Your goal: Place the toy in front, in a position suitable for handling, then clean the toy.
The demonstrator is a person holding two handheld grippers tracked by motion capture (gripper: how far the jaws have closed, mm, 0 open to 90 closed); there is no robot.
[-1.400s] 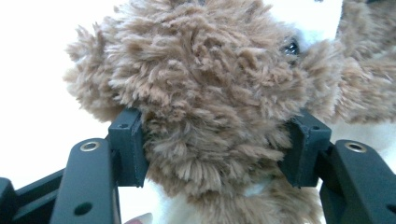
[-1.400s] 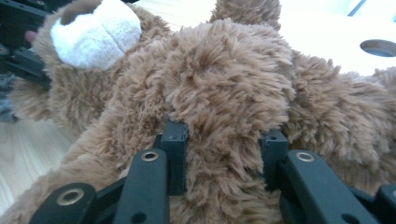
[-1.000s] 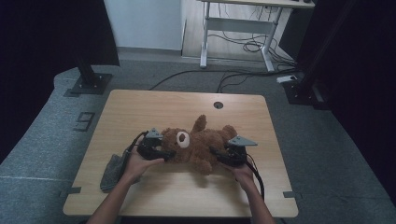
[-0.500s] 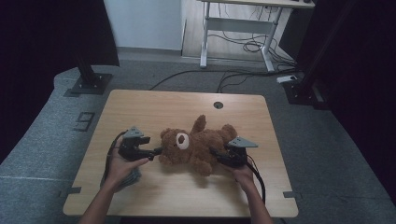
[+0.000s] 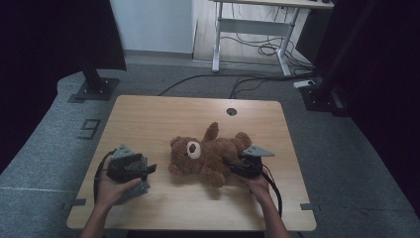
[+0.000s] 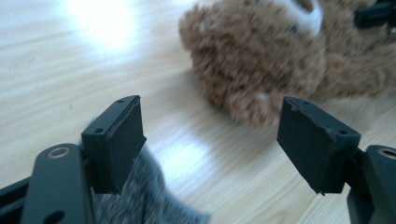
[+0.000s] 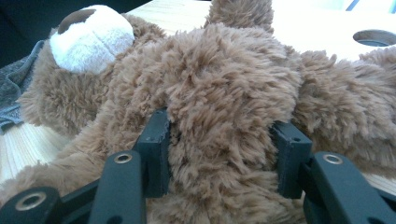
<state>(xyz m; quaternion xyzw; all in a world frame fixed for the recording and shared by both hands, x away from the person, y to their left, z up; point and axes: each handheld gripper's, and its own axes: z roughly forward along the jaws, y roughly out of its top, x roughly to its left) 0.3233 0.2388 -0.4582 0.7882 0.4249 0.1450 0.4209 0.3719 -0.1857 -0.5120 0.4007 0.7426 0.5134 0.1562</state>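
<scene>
Both forearms are bare, with no sleeves in sight. The left gripper and right gripper are black, each topped by a grey three-cornered plate and trailing a black cable. Their fingers are flat matte-black blocks on rounded arms with brass-ringed screw holes.

left tongs agape, right tongs clamped

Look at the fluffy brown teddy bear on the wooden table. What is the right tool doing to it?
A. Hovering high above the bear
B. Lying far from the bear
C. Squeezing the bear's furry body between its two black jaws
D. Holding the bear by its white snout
C: in the right gripper view the right tool has its black jaws pressed into the fur on both sides of the fluffy brown teddy bear.
</scene>
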